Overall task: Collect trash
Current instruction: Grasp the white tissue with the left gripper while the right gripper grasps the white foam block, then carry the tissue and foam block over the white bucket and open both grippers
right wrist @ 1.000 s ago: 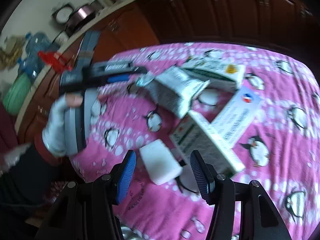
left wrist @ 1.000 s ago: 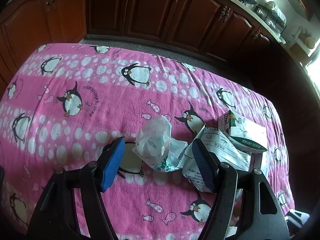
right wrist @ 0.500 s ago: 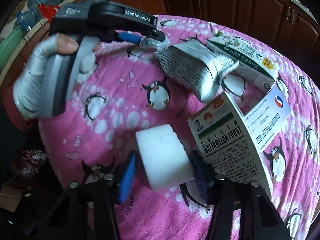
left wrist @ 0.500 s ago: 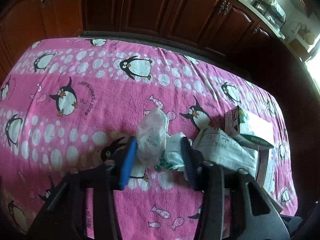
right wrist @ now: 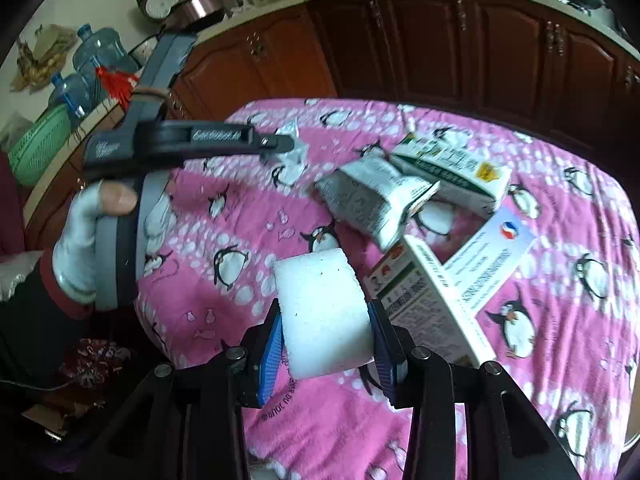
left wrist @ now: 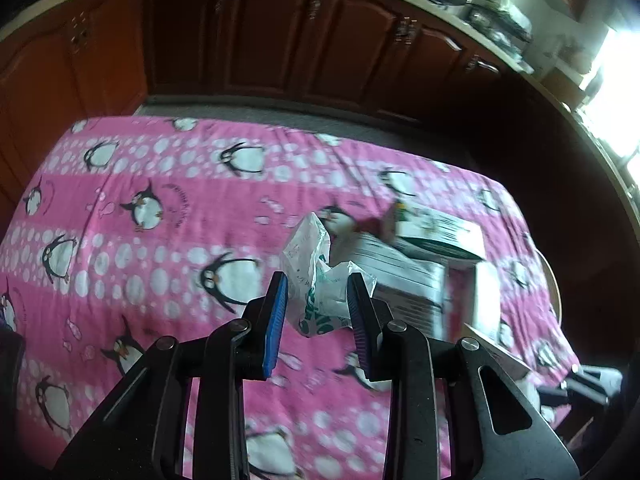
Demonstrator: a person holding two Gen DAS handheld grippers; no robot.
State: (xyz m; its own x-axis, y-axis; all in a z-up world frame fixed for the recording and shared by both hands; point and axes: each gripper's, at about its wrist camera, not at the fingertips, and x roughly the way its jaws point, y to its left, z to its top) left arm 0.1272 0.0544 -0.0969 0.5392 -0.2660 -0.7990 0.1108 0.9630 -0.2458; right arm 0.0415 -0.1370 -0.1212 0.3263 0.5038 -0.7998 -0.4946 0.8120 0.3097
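My left gripper (left wrist: 318,300) pinches the crumpled plastic wrapper (left wrist: 314,276) above the pink penguin cloth (left wrist: 160,248), while my right gripper (right wrist: 325,336) squeezes the white foam block (right wrist: 320,312) beside the cartons (right wrist: 424,300).

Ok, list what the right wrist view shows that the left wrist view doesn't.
Only the right wrist view: the right gripper clamping a white foam block, the gloved left hand, blue water jugs. Only the left wrist view: the left gripper from behind, jaws closed on the crumpled plastic bag. Both: the penguin tablecloth and green-white carton.
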